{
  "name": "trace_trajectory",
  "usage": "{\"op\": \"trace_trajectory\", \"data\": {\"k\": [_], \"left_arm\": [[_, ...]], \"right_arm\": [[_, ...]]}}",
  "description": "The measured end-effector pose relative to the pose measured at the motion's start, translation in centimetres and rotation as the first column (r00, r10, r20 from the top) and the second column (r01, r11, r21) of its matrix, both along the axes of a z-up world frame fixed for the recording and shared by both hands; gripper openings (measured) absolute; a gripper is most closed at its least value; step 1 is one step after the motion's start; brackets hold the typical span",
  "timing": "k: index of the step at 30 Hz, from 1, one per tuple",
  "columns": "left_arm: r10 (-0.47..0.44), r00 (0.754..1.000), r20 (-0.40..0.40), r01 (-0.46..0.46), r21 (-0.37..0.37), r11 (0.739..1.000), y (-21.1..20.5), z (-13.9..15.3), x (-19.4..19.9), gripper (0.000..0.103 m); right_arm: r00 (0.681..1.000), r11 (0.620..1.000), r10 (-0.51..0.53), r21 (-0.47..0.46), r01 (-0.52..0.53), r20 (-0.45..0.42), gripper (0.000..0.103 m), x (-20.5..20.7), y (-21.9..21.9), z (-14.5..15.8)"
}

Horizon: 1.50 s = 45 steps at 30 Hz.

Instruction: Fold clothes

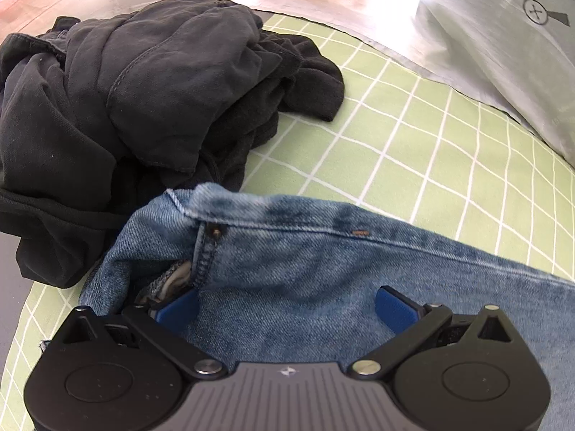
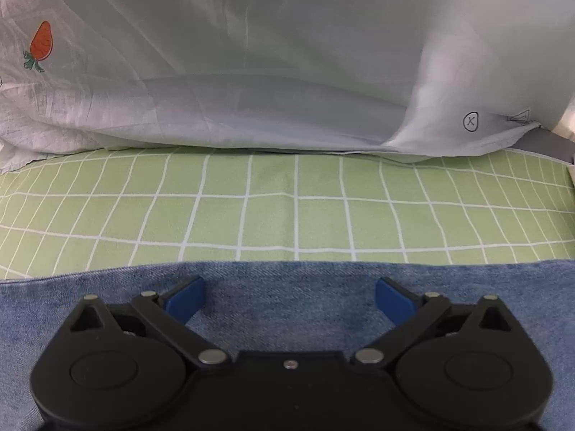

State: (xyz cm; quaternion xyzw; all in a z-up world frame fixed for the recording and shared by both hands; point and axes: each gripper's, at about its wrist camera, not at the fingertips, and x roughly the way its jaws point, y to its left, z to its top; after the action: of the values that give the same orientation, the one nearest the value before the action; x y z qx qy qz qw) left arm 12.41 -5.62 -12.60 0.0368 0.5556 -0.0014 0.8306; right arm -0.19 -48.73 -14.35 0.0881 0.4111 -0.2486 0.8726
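Green checked sheet [image 2: 251, 215] under jeans [image 1: 323, 269]; left gripper [image 1: 287, 309] and right gripper [image 2: 289, 300] both gape wide, empty: pinch edges evenly, clear of black clothes [image 1: 125, 89] upper left.

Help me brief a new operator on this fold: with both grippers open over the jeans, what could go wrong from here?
1. The black clothes pile touches the jeans at the waistband corner, beside the left gripper; a lift there may snag dark fabric.
2. The right gripper is over flat denim, away from the edge, so closing may pinch only the top layer.
3. The white sheet lies close beyond the jeans on the green checked cover, limiting room.
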Motion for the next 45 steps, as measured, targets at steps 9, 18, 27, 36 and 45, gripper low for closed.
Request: {"op": "trace_trajectory", "data": {"k": [9, 18, 27, 36, 45], "left_arm": [[-0.269, 0.963, 0.023, 0.269, 0.002, 0.963, -3.1, 1.4, -8.7, 0.103], [-0.340, 0.939, 0.054, 0.335, 0.080, 0.939, -6.2, 1.9, -14.1, 0.103], [-0.252, 0.967, 0.038, 0.244, 0.136, 0.960, -6.7, 1.8, -16.2, 0.103], [-0.215, 0.977, 0.006, 0.213, 0.123, 0.969, -6.3, 0.7, -16.6, 0.103], [-0.112, 0.993, 0.043, 0.113, -0.022, 0.993, -2.9, 3.8, -17.1, 0.103]], "right_arm": [[0.987, 0.985, -0.163, 0.061, 0.162, 0.002, 0.102, -12.2, -0.9, -0.7], [0.861, 0.860, -0.508, 0.061, 0.506, 0.013, 0.095, -23.5, -6.3, 0.1], [0.794, 0.791, -0.606, 0.147, 0.594, 0.056, 0.056, -26.9, -13.2, 0.1], [0.786, 0.783, -0.614, 0.174, 0.597, 0.066, 0.012, -28.6, -17.3, 0.3], [0.758, 0.754, -0.645, 0.242, 0.611, 0.094, 0.084, -32.6, -14.7, 2.4]]}}
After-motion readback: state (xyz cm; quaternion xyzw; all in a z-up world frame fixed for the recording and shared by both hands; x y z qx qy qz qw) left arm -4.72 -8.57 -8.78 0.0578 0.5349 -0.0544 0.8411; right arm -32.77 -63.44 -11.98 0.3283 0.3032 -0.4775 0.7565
